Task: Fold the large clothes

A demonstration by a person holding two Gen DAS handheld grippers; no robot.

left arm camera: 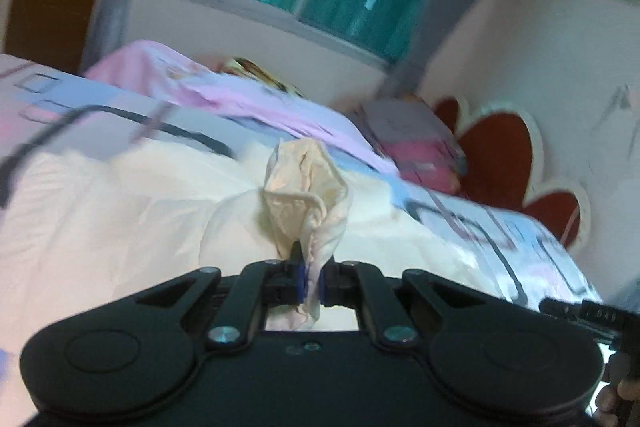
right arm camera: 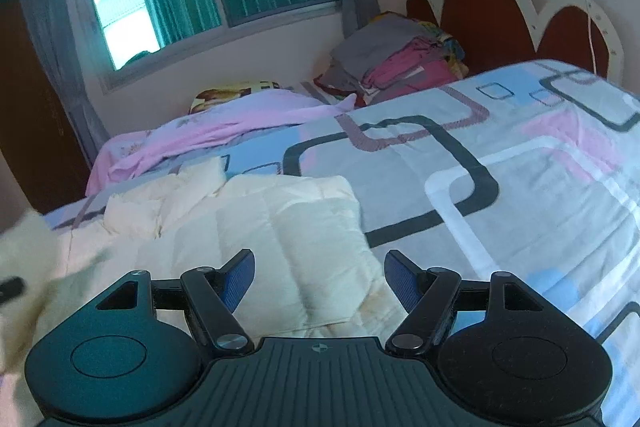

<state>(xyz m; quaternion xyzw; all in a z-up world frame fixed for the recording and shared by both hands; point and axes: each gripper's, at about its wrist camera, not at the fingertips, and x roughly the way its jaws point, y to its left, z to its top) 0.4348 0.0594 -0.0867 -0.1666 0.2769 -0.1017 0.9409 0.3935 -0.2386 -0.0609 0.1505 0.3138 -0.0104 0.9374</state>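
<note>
Cream garment point(left arm camera: 306, 195) bunched upright, left jaws clamped

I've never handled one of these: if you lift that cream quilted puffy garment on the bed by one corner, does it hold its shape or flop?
Probably flops: the pinch of cream quilted garment in the left gripper bunches into soft folds. Likely light for its bulk, since its padded panels look puffy. Possibly a bit slippery, though that is hard to judge here.

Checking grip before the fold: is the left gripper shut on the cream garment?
Shut on it: the left gripper pinches a bunch of the cream garment between its fingers.
</note>
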